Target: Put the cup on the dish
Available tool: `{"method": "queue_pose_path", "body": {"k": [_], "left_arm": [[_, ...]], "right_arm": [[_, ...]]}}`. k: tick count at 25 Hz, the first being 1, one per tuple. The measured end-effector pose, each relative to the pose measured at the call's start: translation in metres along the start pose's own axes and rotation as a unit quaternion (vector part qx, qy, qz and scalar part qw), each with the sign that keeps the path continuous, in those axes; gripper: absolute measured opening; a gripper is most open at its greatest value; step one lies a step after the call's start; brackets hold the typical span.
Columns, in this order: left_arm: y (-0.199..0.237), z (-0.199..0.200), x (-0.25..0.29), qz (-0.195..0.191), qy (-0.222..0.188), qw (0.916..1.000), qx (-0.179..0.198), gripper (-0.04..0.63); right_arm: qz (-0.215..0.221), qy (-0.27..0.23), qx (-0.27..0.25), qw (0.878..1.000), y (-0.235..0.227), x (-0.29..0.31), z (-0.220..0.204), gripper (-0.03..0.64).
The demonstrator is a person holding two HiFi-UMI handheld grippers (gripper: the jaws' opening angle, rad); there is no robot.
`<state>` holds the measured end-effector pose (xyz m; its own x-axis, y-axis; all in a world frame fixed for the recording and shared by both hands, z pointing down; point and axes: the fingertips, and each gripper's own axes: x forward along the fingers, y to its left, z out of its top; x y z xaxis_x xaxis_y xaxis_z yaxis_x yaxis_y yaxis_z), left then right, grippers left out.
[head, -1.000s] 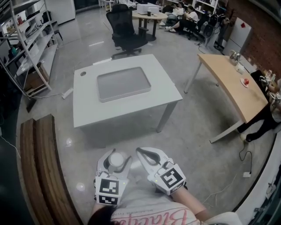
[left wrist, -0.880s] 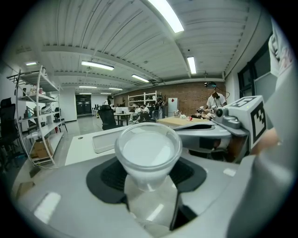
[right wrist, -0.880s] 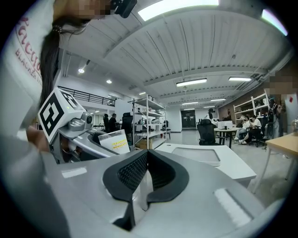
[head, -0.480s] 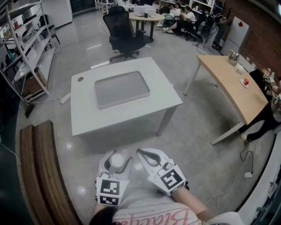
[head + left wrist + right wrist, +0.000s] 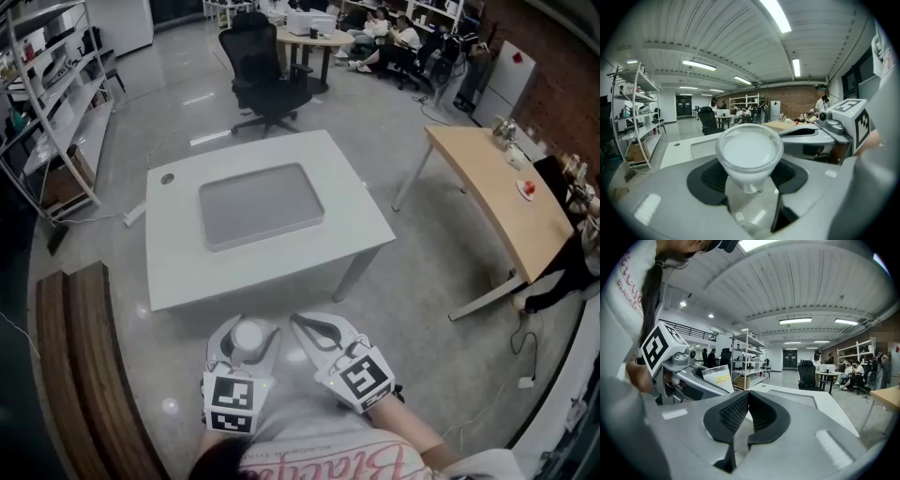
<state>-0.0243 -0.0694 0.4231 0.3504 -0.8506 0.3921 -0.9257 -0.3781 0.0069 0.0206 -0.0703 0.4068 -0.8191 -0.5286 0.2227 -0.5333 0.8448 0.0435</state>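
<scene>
A small white cup [image 5: 249, 335] [image 5: 749, 152] sits between the jaws of my left gripper [image 5: 246, 330] [image 5: 749, 180], which is shut on its lower body; the cup is upright, with its mouth toward the camera. My right gripper [image 5: 300, 325] [image 5: 746, 397] hangs beside it, shut with nothing between its ribbed pads. Both are held close to the person's body, above the floor. Ahead stands a white table [image 5: 281, 258] carrying a flat grey rectangular dish [image 5: 261, 204], well beyond both grippers.
Behind the white table is a black office chair [image 5: 267, 70]. A wooden table [image 5: 492, 187] stands to the right, metal shelving [image 5: 47, 103] to the left and a wooden bench [image 5: 80, 375] at the near left. People sit around a round table at the back.
The head view has shifted slightly, so the white table sits a little nearer. Both grippers keep their pose, and the cup stays in the left one.
</scene>
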Motion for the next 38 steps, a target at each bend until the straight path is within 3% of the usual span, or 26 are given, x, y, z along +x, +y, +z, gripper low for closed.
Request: {"method": "queue_pose_path", "body": {"k": [18,27,38], "left_arm": [[0.079,0.035,0.099,-0.022,0.017,0.9992,0.028,0.25],[0.116,0.029,0.164,-0.025,0.028,0.9988,0.03,0.25],[0.151,0.01,0.258,-0.014,0.058,0.9977,0.031,0.25]], "right_arm": [[-0.024,0.02,0.019,0.999,-0.076,0.095,0.012,-0.008],[-0.05,0.04,0.024,0.998,-0.117,0.132,0.01,-0.008],[-0.052,0.088,0.039,0.994,-0.141,0.16,-0.012,-0.008]]}}
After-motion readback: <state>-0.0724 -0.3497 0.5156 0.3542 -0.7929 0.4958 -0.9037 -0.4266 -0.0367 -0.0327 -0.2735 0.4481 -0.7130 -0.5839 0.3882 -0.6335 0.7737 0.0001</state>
